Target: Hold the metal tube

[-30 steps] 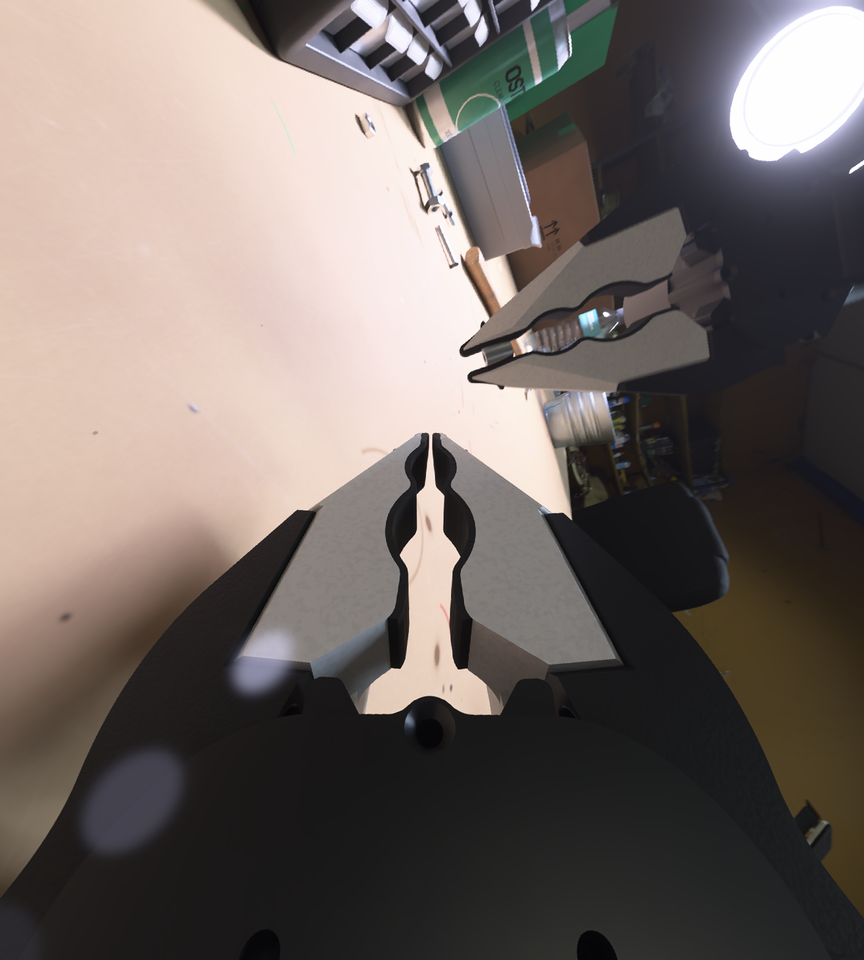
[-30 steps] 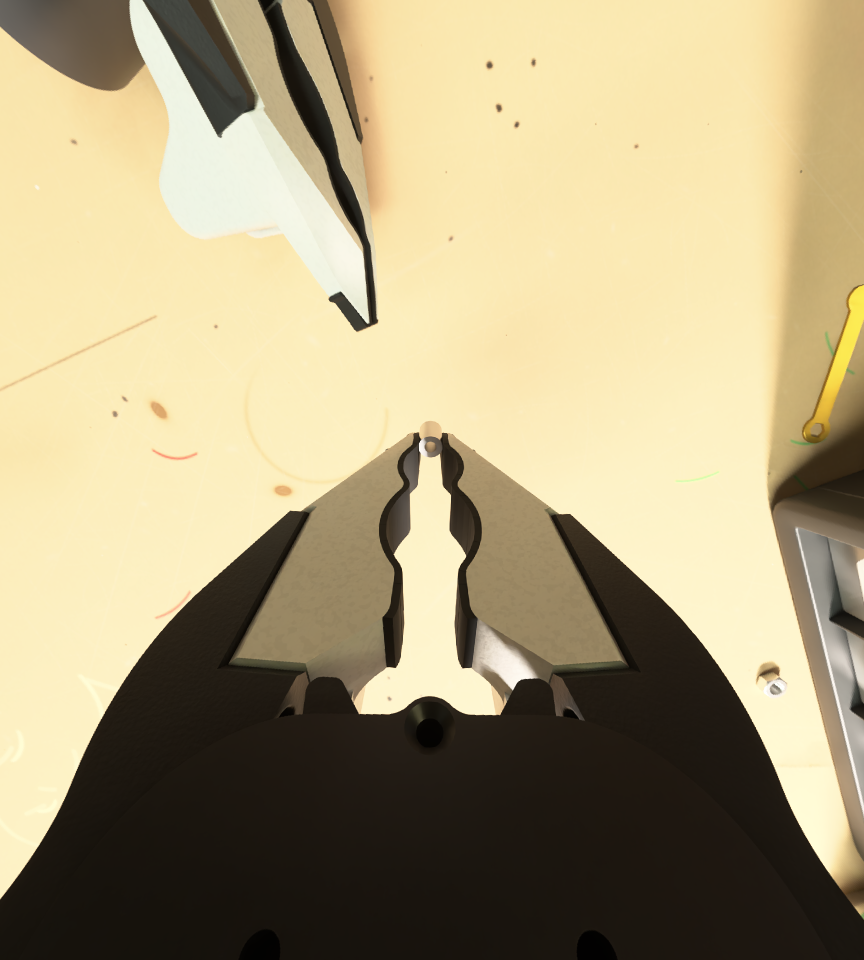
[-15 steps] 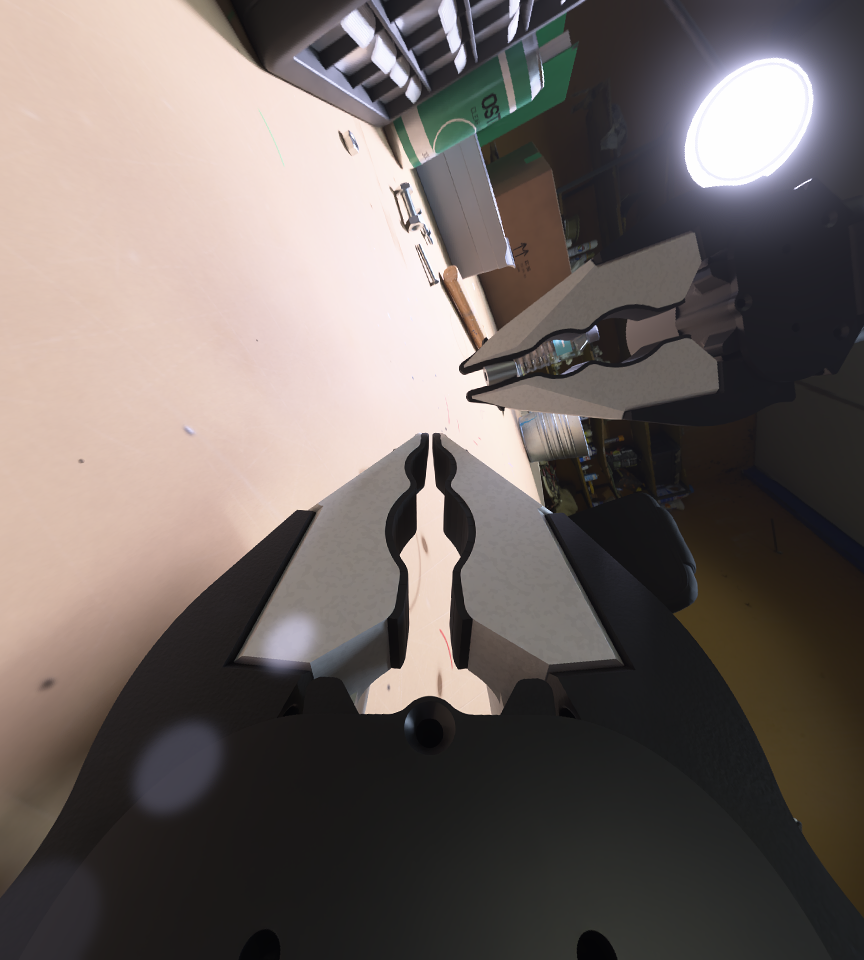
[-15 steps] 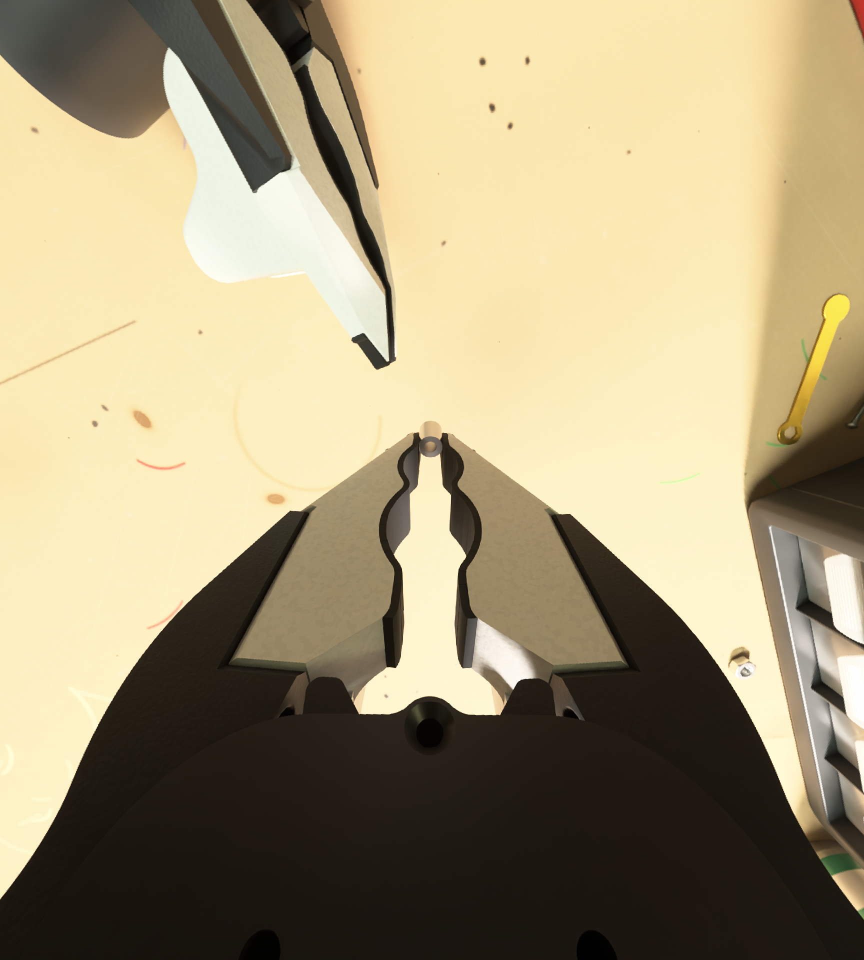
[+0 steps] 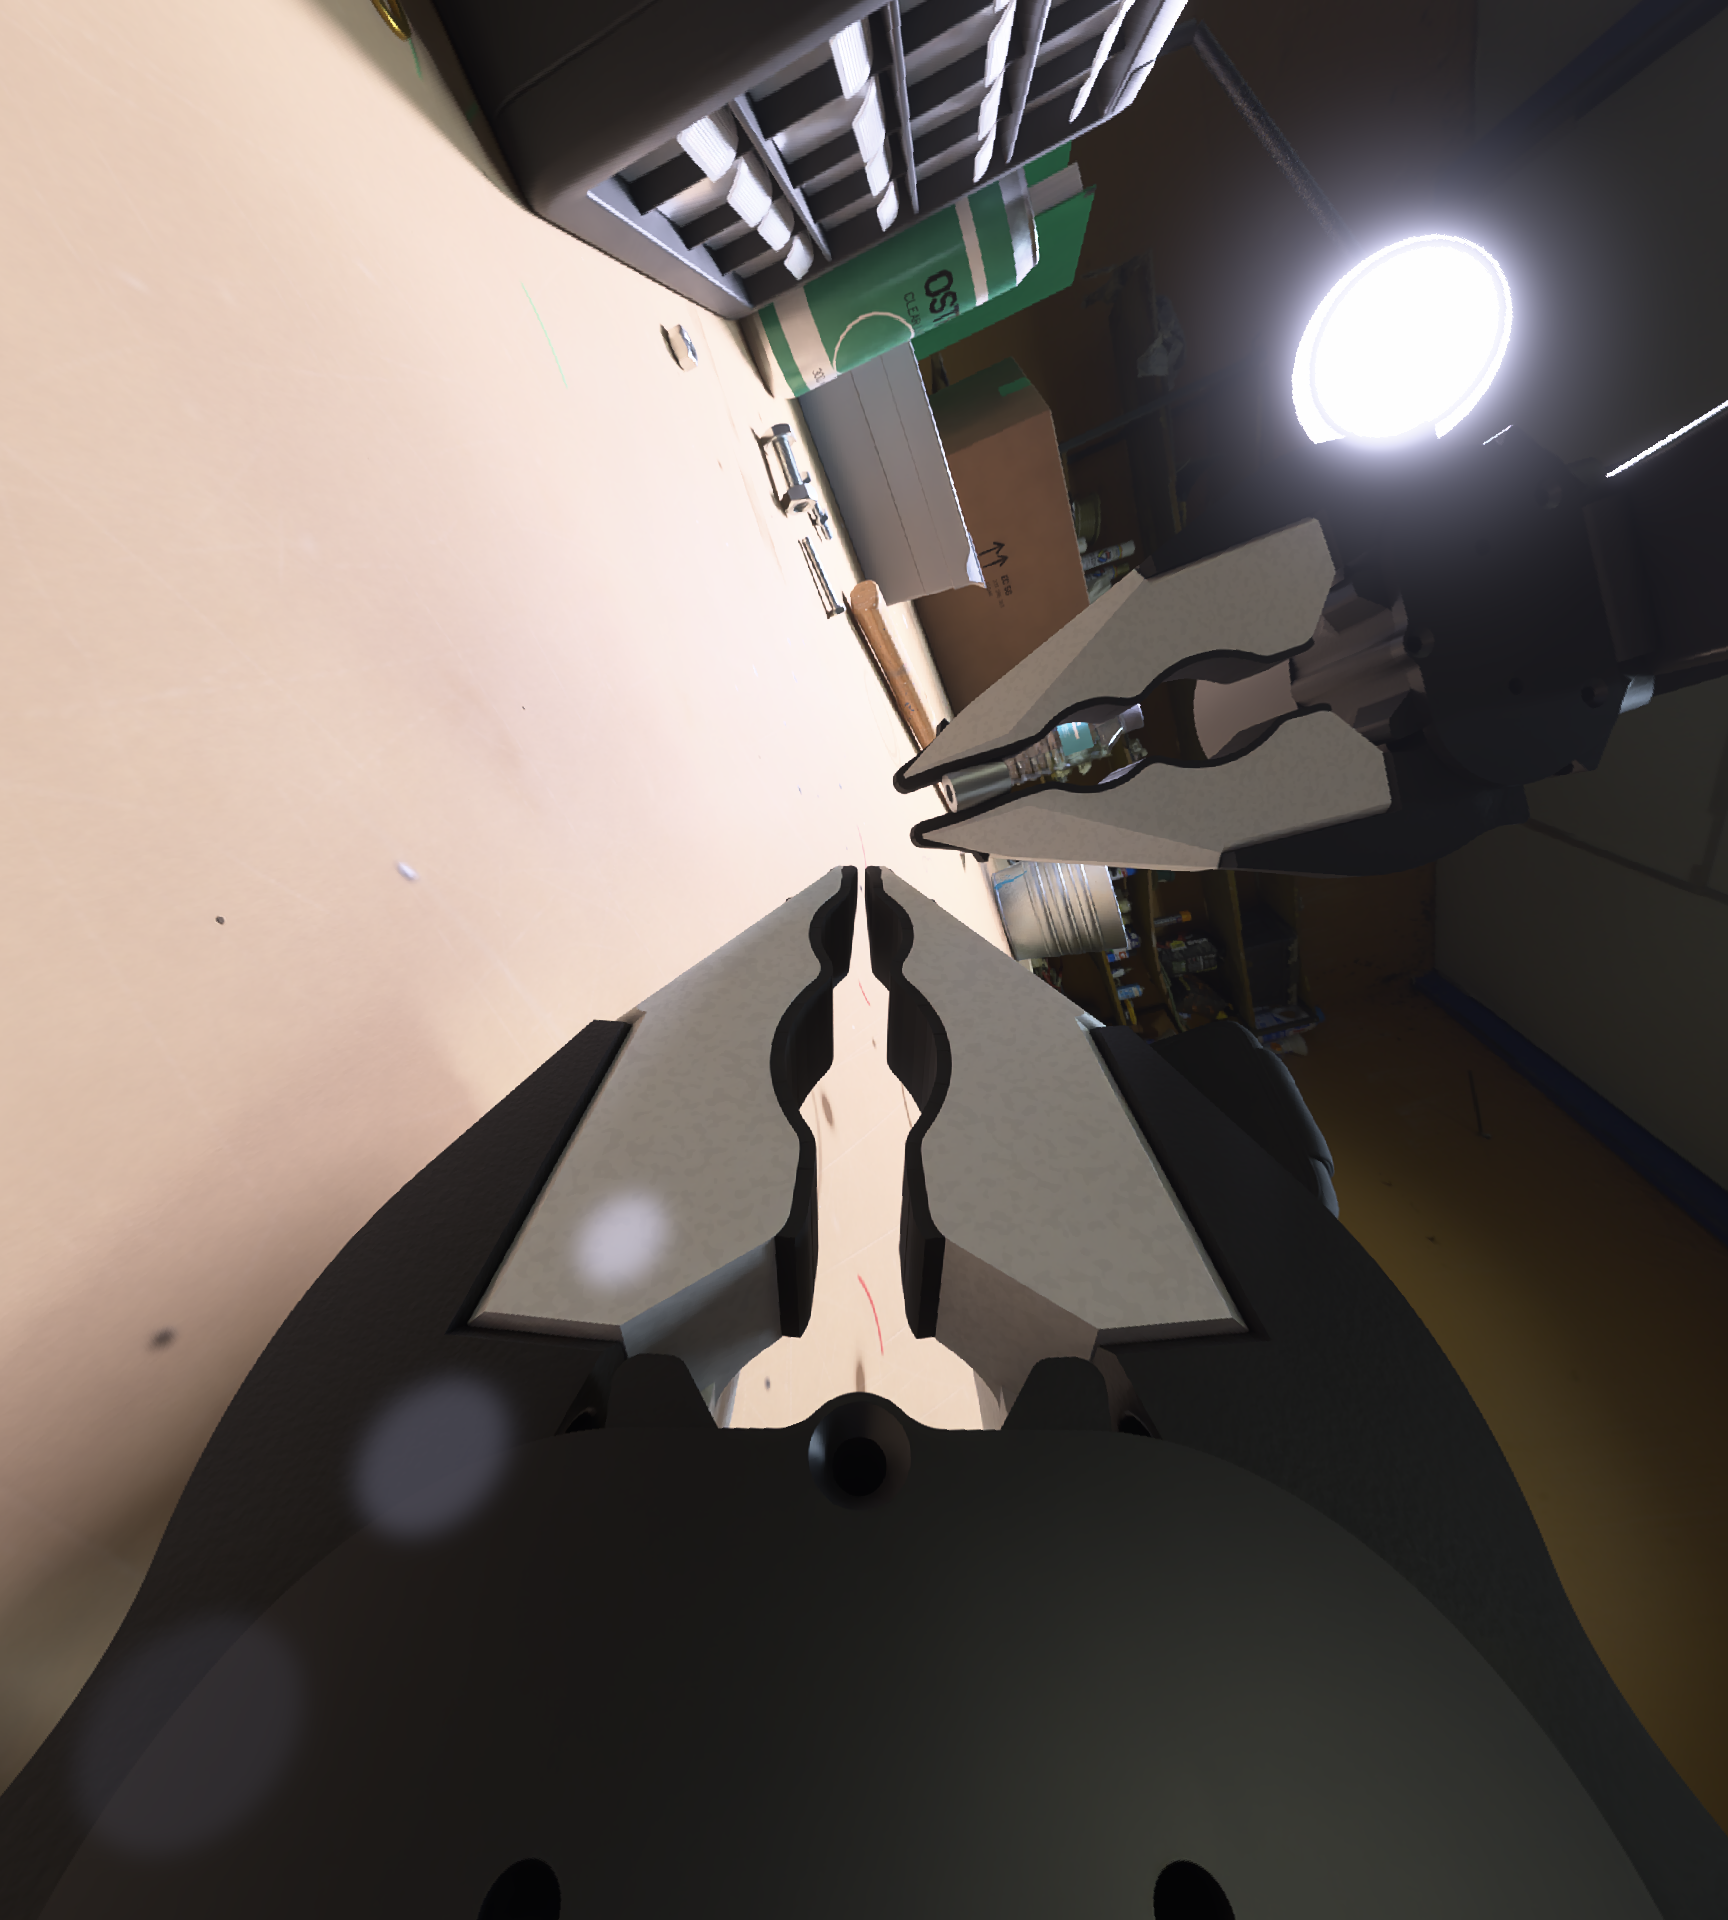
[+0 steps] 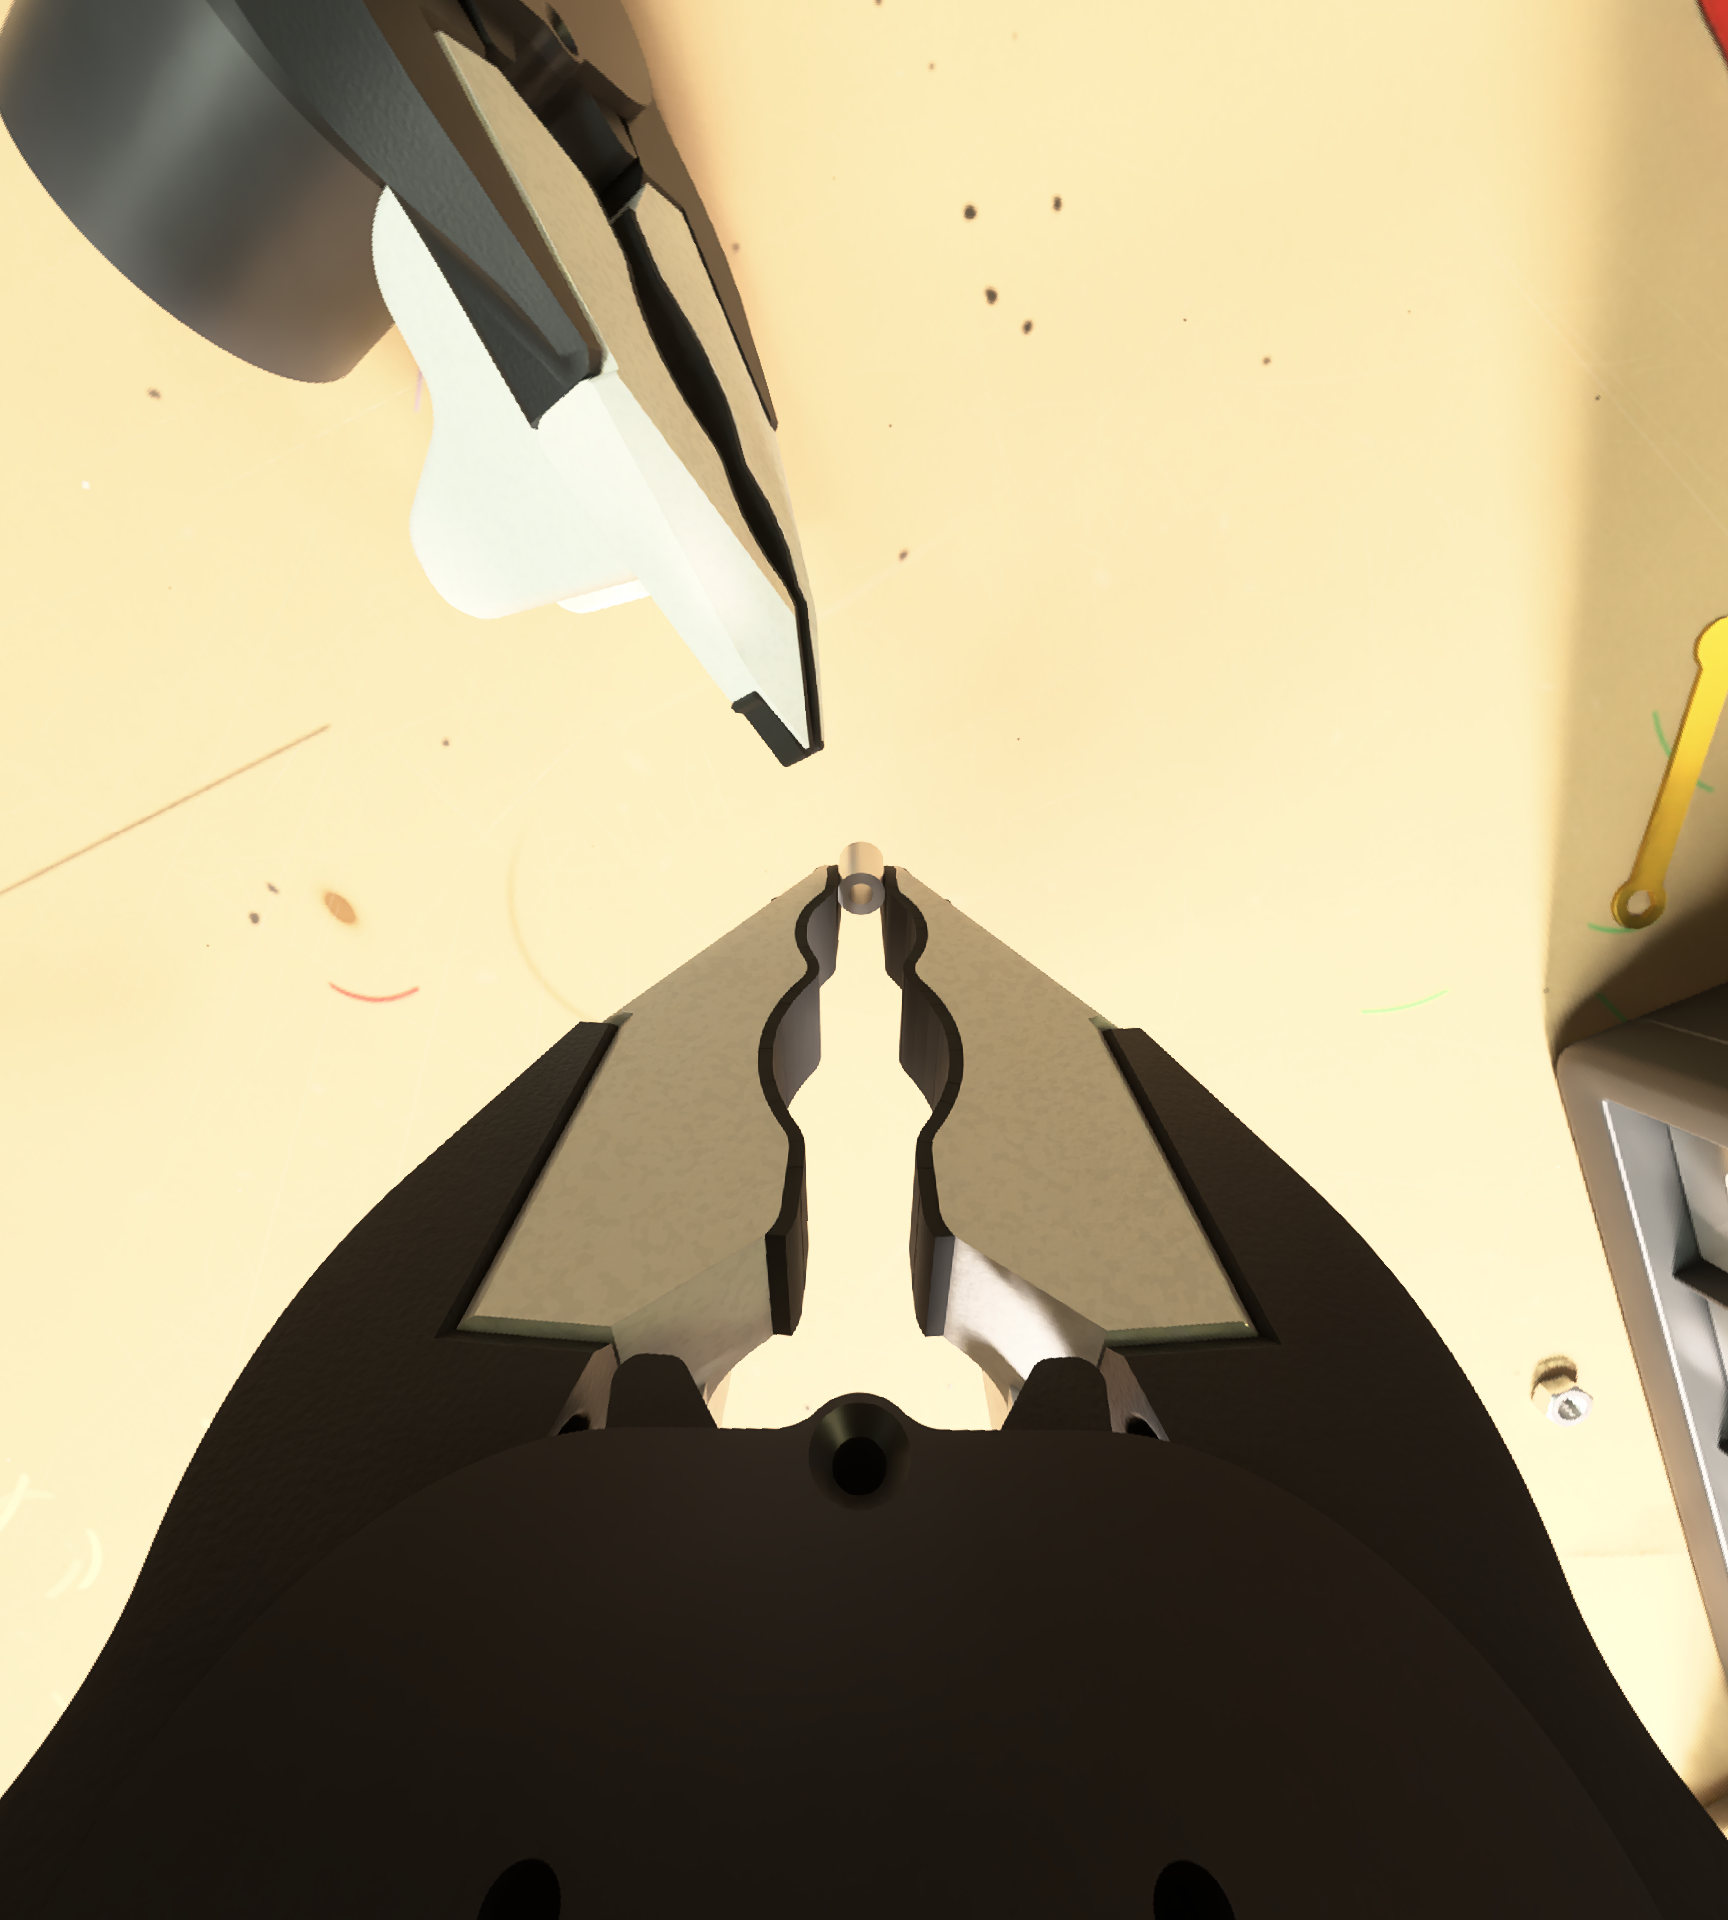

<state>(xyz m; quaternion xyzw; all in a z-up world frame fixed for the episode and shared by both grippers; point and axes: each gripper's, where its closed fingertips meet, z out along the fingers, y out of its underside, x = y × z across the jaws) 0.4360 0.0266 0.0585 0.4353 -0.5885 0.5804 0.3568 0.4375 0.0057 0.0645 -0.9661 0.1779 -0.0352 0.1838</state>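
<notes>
The metal tube is a small silver cylinder pinched between my right gripper's fingertips, seen end-on, held above the beige bench. My right gripper is shut on it. In the left wrist view the tube shows at the tip of the right gripper, up and to the right of my left gripper. My left gripper is shut and empty, tips almost touching. It shows in the right wrist view, just above the tube and apart from it.
A grey parts organiser stands at the bench's edge, with a green box and a grey box beyond. A yellow strip, a small nut, a bolt and a wooden handle lie on the bench.
The two grippers have drawn closer. In the right wrist view the left gripper's tip has come down toward the tube. Both grips are unchanged.
</notes>
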